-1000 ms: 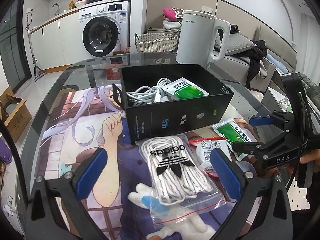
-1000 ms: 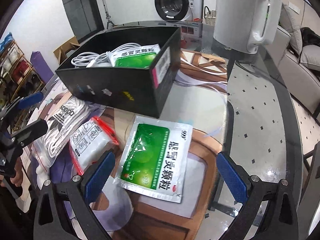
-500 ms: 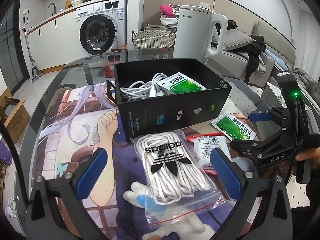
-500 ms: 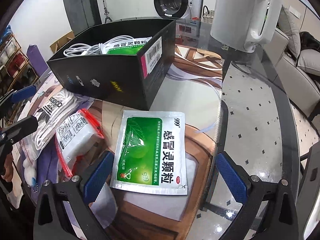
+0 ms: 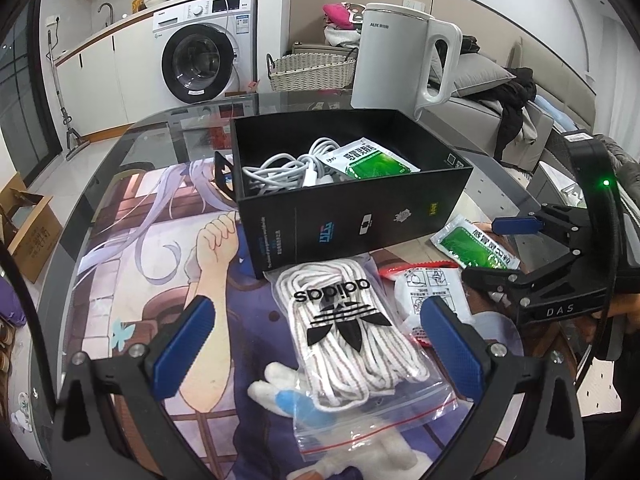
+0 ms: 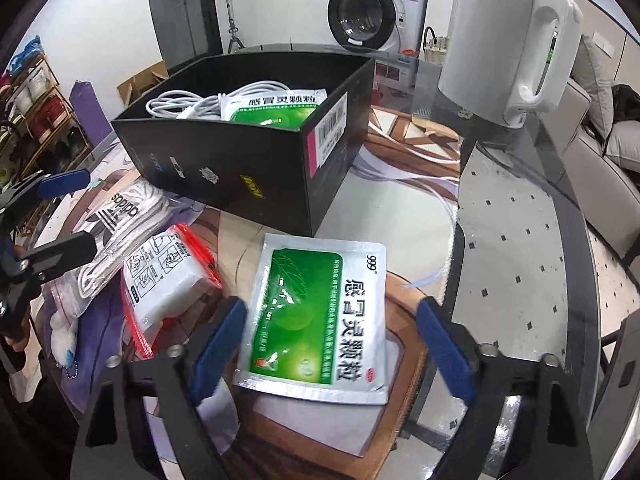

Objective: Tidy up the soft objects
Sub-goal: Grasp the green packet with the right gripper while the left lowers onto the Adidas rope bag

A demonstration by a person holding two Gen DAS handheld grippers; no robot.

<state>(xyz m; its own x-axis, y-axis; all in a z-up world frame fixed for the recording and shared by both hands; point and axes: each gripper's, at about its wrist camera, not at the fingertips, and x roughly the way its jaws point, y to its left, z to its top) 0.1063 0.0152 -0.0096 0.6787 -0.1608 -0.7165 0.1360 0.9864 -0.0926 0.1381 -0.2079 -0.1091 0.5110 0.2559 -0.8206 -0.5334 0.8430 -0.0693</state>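
A black box (image 5: pixel 360 216) (image 6: pixel 256 168) on the table holds white cables (image 5: pixel 280 168) and a green sachet (image 5: pixel 368 160). In front of it lie a clear bag of white adidas laces (image 5: pixel 348 332) (image 6: pixel 120 216), a red-edged packet (image 5: pixel 432 300) (image 6: pixel 168 276) and a second green sachet (image 6: pixel 324 316) (image 5: pixel 476 244). My left gripper (image 5: pixel 320 344) is open, its fingers either side of the laces bag. My right gripper (image 6: pixel 332 348) is open, its fingers either side of the near end of the second green sachet.
A white kettle (image 5: pixel 404 60) (image 6: pixel 508 44) stands behind the box. The round glass table (image 6: pixel 520 240) carries an illustrated mat (image 5: pixel 152 248). A washing machine (image 5: pixel 204 56) and wicker basket (image 5: pixel 312 72) are beyond, a sofa (image 5: pixel 500 104) at right.
My right gripper has moved forward and down over the green sachet, which now lies between its fingers. The left view has shifted slightly; the laces bag stays between its fingers.
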